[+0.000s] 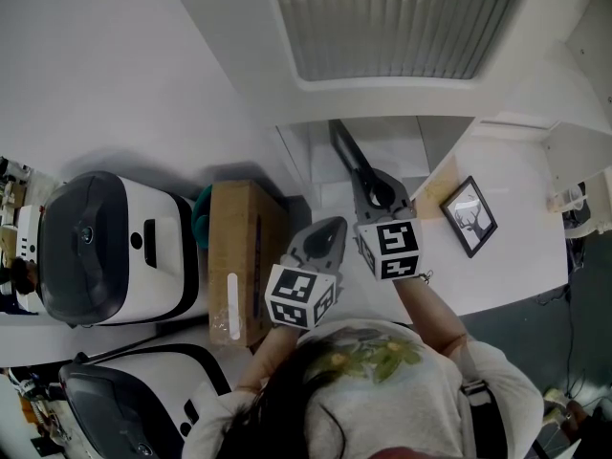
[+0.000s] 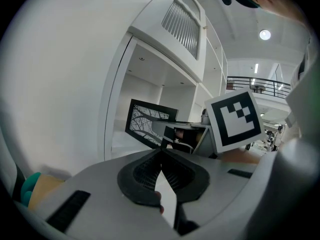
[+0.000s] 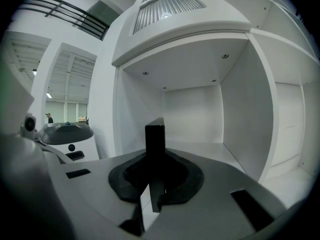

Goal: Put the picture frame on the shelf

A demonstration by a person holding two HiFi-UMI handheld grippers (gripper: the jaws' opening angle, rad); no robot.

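Two frames are on show: the picture frame [image 3: 155,134] is clamped edge-on in the right gripper [image 3: 155,159] and held out at the mouth of the white shelf [image 3: 200,109] compartment, a second frame [image 1: 469,215] is set on the ledge [image 1: 521,247] beside it, and the left gripper [image 2: 161,156] is held alongside, jaws together on nothing.

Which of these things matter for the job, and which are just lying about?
In the job: picture frame, clamped in the right hand-held gripper; shelf.
Lying about: second frame, cardboard box, white machines.
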